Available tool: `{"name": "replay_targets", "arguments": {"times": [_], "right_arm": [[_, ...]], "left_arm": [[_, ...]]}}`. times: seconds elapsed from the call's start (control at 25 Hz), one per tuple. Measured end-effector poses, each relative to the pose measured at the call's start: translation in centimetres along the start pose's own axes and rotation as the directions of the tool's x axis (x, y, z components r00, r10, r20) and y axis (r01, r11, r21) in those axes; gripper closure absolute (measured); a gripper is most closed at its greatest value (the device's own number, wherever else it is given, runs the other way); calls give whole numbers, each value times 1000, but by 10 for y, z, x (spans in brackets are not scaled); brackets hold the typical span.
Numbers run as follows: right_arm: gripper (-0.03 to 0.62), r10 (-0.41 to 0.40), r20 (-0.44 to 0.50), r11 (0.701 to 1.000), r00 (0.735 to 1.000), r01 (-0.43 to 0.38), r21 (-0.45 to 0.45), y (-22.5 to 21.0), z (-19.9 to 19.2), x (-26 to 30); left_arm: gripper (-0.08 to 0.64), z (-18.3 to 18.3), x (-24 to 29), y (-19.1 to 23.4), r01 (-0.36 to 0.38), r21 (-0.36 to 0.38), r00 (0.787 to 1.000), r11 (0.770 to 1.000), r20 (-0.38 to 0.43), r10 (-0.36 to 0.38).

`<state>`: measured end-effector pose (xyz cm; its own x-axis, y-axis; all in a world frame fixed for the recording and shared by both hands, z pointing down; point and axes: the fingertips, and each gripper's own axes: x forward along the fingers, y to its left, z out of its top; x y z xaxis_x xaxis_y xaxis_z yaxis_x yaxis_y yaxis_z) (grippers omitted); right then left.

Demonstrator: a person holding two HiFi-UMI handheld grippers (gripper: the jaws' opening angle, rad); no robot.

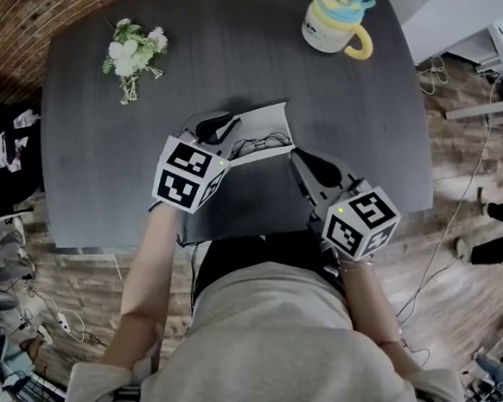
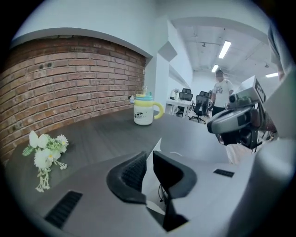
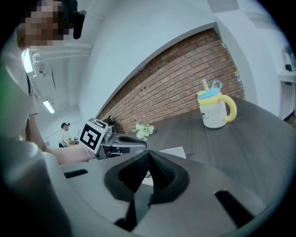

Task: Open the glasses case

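A thin white glasses case (image 1: 265, 121) is held up over the near part of the dark table (image 1: 98, 166), between my two grippers. Dark glasses (image 1: 261, 143) show against its inner side. My left gripper (image 1: 227, 126) is shut on the case's left edge. In the left gripper view the white flap (image 2: 151, 181) runs up between the jaws of that gripper (image 2: 150, 155). My right gripper (image 1: 300, 159) is shut at the case's right near corner. Its tips (image 3: 149, 152) meet, with the case (image 3: 175, 151) just behind them. Whether they pinch the edge I cannot tell.
A white cup with a blue lid and a yellow handle (image 1: 335, 22) stands at the table's far edge. A bunch of white flowers (image 1: 133, 55) lies at the far left. A brick wall runs behind the table. A person (image 2: 223, 95) stands far off in the room.
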<state>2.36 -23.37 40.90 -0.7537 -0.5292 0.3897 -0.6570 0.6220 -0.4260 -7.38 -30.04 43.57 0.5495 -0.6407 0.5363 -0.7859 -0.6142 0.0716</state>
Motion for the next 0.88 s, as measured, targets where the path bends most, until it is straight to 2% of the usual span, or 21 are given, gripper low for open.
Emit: {"name": "replay_targets", "arguments": {"times": [0.2,0.32,0.4,0.52,0.72,0.88], "right_arm": [[588,-16,-12,999,1000,15,-39,3,10,0],[588,-24,28,998,999,26,-66,5,22,-1],[588,-20,57,996,998,25,-82,9,29,-3],[588,-9,82,994,997,18,-110,15,39,-5],[586,36,121,988,992,-18,-150,29,55,-2],[586,43,111,979,993,-20,-202,38,59,-1]], "left_arm": [[508,20,-26,-4,2,-117,993,993,119,12],[517,29,-40,-11,44,-160,983,986,181,-14],[522,32,-51,-13,34,-189,978,981,208,6],[525,37,-66,-12,-17,-217,972,976,227,67],[526,36,-82,-16,-77,-213,971,974,207,122],[528,30,-87,-20,-69,-318,966,945,214,142]]}}
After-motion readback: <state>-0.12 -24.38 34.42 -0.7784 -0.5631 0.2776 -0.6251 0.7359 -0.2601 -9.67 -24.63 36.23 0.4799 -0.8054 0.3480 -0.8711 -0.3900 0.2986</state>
